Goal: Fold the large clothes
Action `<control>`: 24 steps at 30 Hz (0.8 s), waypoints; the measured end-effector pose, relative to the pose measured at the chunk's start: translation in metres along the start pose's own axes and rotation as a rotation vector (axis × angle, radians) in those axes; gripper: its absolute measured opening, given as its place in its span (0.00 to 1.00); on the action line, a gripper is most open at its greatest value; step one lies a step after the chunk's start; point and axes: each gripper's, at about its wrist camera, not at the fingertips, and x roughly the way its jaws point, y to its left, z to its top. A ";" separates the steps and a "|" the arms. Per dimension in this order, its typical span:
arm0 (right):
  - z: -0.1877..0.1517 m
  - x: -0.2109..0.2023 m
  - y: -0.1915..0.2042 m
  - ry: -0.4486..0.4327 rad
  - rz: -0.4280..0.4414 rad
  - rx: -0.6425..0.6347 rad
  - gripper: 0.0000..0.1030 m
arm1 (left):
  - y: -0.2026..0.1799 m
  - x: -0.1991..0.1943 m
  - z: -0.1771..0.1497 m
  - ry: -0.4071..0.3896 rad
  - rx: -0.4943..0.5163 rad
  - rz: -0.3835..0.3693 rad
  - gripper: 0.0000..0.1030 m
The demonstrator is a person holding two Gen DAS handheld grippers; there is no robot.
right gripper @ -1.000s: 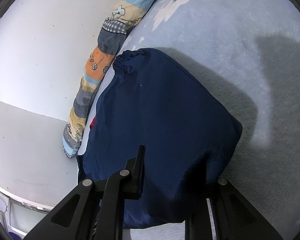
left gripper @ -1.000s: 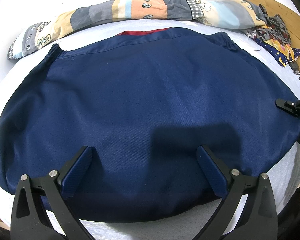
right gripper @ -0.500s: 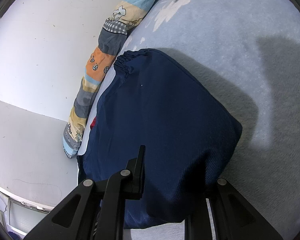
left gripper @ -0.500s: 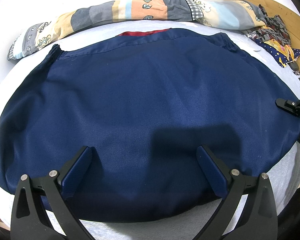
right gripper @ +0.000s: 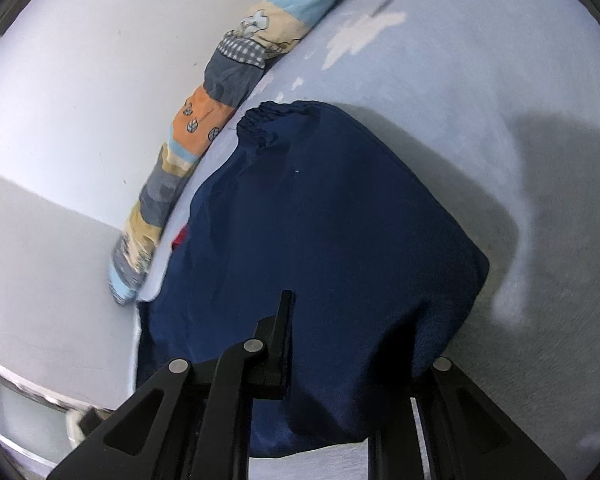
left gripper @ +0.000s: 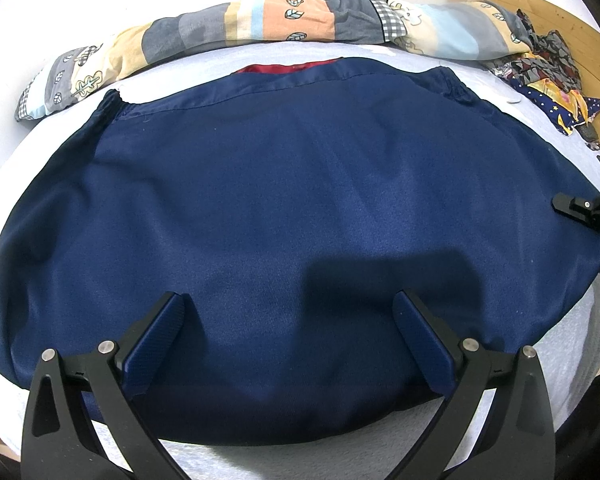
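A large navy garment (left gripper: pixel 300 208) with a red lining at its far edge lies spread flat on the pale bed sheet (left gripper: pixel 204 68). My left gripper (left gripper: pixel 288 336) is open, its blue-padded fingers wide apart just above the garment's near edge. My right gripper (right gripper: pixel 352 352) has its jaws apart with the garment's right side (right gripper: pixel 320 240) draped between and over them; the right finger is hidden by cloth. The right gripper also shows at the right edge of the left wrist view (left gripper: pixel 588 212), at the garment's side.
A rolled patchwork blanket (left gripper: pixel 260 28) lies along the far edge by the white wall. A heap of patterned clothes (left gripper: pixel 548 76) sits at the far right against a wooden headboard (left gripper: pixel 572 20). Bare sheet (right gripper: pixel 480 80) lies right of the garment.
Almost nothing has moved. The garment's right side has shifted very slightly in the right gripper.
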 end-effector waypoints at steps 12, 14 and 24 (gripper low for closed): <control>-0.006 -0.003 0.033 -0.032 -0.141 -0.184 0.14 | -0.001 0.000 -0.001 -0.014 0.003 0.005 1.00; -0.007 -0.003 0.039 -0.040 -0.163 -0.214 0.14 | -0.001 0.000 -0.001 -0.014 0.003 0.006 1.00; -0.008 -0.005 0.043 -0.053 -0.174 -0.250 0.13 | 0.000 0.000 -0.001 -0.018 -0.002 0.001 1.00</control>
